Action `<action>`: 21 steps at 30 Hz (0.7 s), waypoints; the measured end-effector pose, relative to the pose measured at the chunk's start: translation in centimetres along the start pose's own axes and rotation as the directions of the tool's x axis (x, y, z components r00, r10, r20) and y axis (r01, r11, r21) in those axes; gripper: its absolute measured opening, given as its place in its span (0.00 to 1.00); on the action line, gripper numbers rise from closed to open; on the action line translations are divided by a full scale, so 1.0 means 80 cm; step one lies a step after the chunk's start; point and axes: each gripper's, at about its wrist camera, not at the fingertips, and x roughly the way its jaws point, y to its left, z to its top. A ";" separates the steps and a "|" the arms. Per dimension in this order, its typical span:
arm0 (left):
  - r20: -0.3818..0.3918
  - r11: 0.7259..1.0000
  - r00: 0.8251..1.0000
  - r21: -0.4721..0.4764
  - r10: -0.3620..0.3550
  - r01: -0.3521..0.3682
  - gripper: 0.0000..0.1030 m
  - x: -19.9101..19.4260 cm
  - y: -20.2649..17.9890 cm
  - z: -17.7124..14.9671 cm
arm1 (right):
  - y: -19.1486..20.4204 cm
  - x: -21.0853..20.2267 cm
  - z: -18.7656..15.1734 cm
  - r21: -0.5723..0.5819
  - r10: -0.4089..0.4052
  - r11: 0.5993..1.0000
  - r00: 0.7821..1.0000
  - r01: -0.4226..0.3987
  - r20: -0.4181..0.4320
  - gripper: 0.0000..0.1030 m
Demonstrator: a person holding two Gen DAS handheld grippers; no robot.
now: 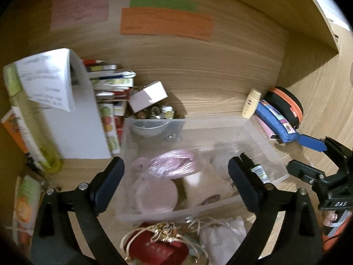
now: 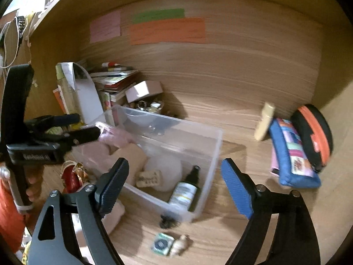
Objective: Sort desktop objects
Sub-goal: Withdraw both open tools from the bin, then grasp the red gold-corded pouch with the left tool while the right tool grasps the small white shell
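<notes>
Right claw (image 2: 176,187) agape | spray bottle (image 2: 186,192) lies in bin (image 2: 211,152), nozzle toward back wall

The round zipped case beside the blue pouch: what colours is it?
Black with an orange band; the right wrist view shows it best.

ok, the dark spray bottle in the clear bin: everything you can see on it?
The spray bottle is small, dark, glass-like, with a black pump top and a pale label whose print is too blurred to read. It lies tilted, top pointing toward the back wall, in the right front corner of the clear plastic bin, against the bin's wall. A white rounded object sits just left of it. Neither hand-held gripper touches it.
</notes>
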 end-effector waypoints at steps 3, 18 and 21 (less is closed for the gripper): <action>0.031 0.999 0.999 -0.016 0.033 -0.033 0.96 -0.024 0.006 -0.002 | -0.009 -0.008 -0.008 0.014 -0.028 1.000 1.000 0.028 -0.009 0.83; 0.149 0.985 0.975 0.022 0.166 -0.171 0.99 -0.124 0.023 -0.059 | -0.034 -0.056 -0.058 0.058 -0.076 0.995 0.997 0.077 -0.013 0.86; 0.140 0.981 0.972 0.029 0.186 -0.192 0.99 -0.133 0.027 -0.072 | -0.030 -0.055 -0.069 0.038 -0.081 0.996 0.996 0.082 -0.031 0.86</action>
